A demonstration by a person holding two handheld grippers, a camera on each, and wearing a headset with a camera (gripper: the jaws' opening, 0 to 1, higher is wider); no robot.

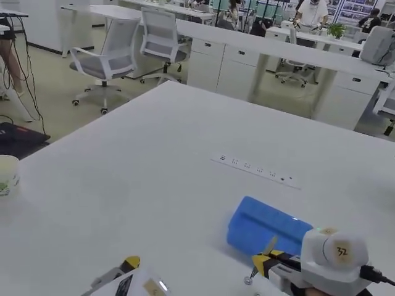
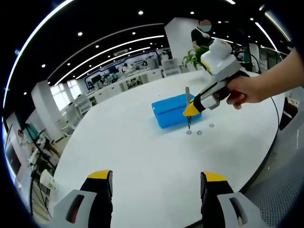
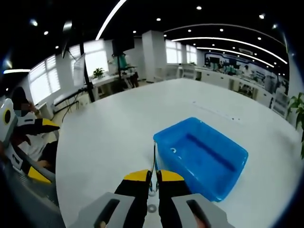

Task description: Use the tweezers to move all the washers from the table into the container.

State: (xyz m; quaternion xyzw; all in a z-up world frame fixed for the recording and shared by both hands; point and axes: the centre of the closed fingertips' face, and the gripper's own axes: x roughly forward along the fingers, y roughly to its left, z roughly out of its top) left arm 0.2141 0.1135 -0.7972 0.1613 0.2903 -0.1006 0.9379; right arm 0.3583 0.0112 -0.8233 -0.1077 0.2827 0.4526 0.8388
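So you're mid-pick, I'd say: right gripper [image 3: 153, 176] clamped on the tweezers [image 3: 154, 161], tips by a washer [image 3: 152, 208] at 7 o'clock of the bin [image 3: 204, 156]. Left gripper [image 2: 156, 183] gaping, empty. Next — pinch, lift.

Grey office chair [image 1: 108, 58] and second chair [image 1: 162, 38] seen side by side at upper left. Long white desk row [image 1: 278, 58] behind them. Potted plant [image 1: 336, 29] set farther back. White cup [image 1: 7, 175] cut off at left edge. Socket strip [image 1: 256, 169] laid flat, mid-right.
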